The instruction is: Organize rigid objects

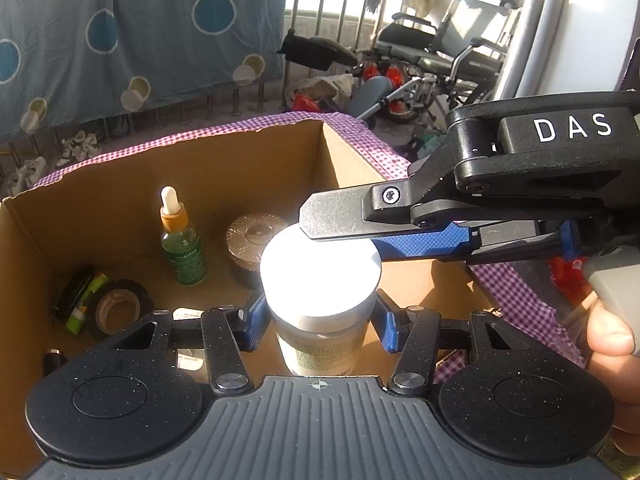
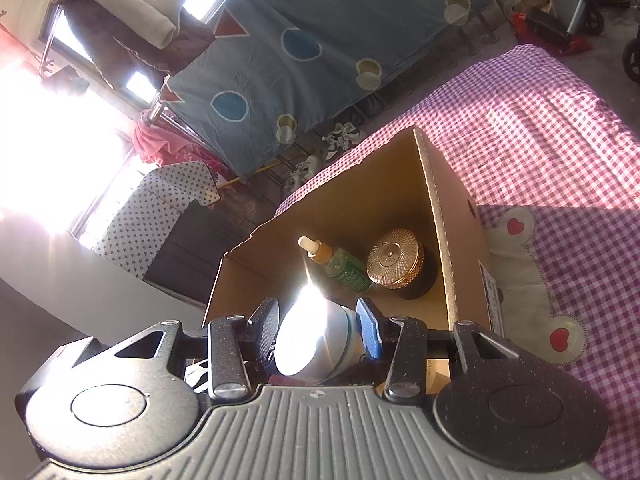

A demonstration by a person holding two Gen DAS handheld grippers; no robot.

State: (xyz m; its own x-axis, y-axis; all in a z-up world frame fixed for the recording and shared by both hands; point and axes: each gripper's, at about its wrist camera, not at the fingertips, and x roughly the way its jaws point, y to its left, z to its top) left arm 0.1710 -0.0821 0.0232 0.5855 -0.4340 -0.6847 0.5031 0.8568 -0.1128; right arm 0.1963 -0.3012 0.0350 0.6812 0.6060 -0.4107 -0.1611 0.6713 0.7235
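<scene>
Both grippers are on one white-lidded jar (image 1: 320,276), held over the open cardboard box (image 1: 100,200). Far left of the left gripper (image 1: 320,320), on the box floor, a black and green lighter (image 1: 80,300) lies touching a roll of black tape (image 1: 120,308). Ahead and left of its fingers, a green dropper bottle (image 1: 182,248) stands upright with its white bulb on top. Just right of that sits a dark jar with a ribbed bronze lid (image 1: 252,240), partly hidden behind the white lid. Dead centre, the left gripper's blue pads (image 1: 256,320) press the jar's frosted body from both sides, below the lid. Coming in from the right, the right gripper (image 1: 340,236) closes narrow on the lid: its metal finger lies across the top, blue pad beneath. In the right wrist view, that gripper (image 2: 320,332) has a pad on each side of the sunlit lid (image 2: 312,340). Beyond its fingers, the dropper bottle (image 2: 340,266) and bronze lid (image 2: 394,260) sit side by side in the box, on the pink checked cloth (image 2: 540,140).
</scene>
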